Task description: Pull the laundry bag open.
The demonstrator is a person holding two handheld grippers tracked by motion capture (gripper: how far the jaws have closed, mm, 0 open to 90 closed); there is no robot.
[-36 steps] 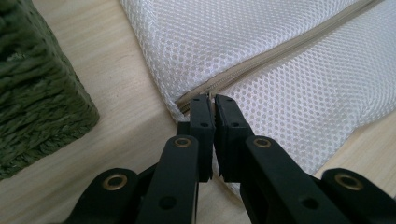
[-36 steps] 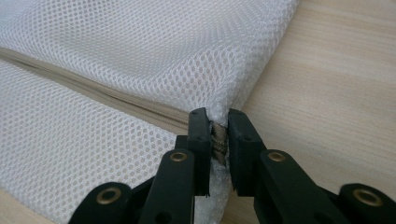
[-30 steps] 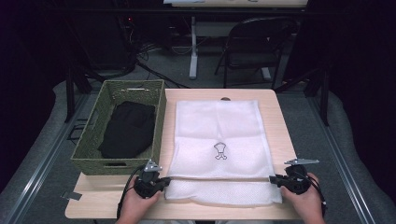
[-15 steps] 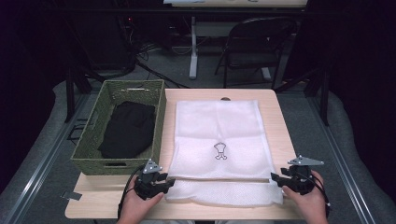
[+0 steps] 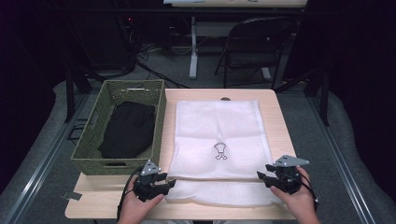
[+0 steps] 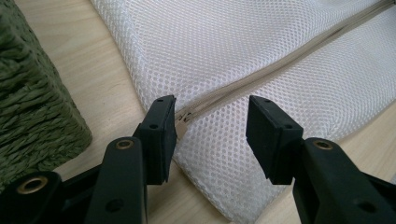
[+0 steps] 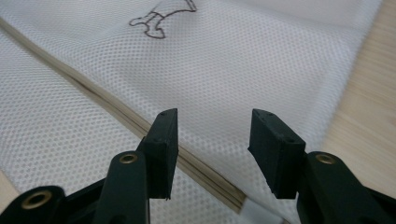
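Note:
A white mesh bag (image 5: pixel 217 135) lies flat on the wooden table (image 5: pixel 275 107), with a small outline drawing (image 5: pixel 220 151) on it and a beige zipper (image 6: pixel 280 70) across its near part. My left gripper (image 5: pixel 168 183) sits at the bag's near left corner. Its jaws have just been opening and stand apart (image 6: pixel 212 126) around the zipper's end, where the pull (image 6: pixel 181 123) lies against the left pad without being pinched. My right gripper (image 5: pixel 261 176) hovers at the near right corner. Its jaws (image 7: pixel 212 135) opened wide, then eased in slightly, over the zipper (image 7: pixel 116 109) with nothing gripped.
A green woven basket (image 5: pixel 161 116) holding a black cloth (image 5: pixel 128 128) stands on the table's left side, close to my left gripper (image 6: pixel 32 107). A folding chair (image 5: pixel 254 46) and cables are on the floor beyond the table's far edge.
Both grippers' jaws have opened off the bag's near edge, which now lies loose on the table. The right hand has shifted and risen slightly; the left hand stayed put.

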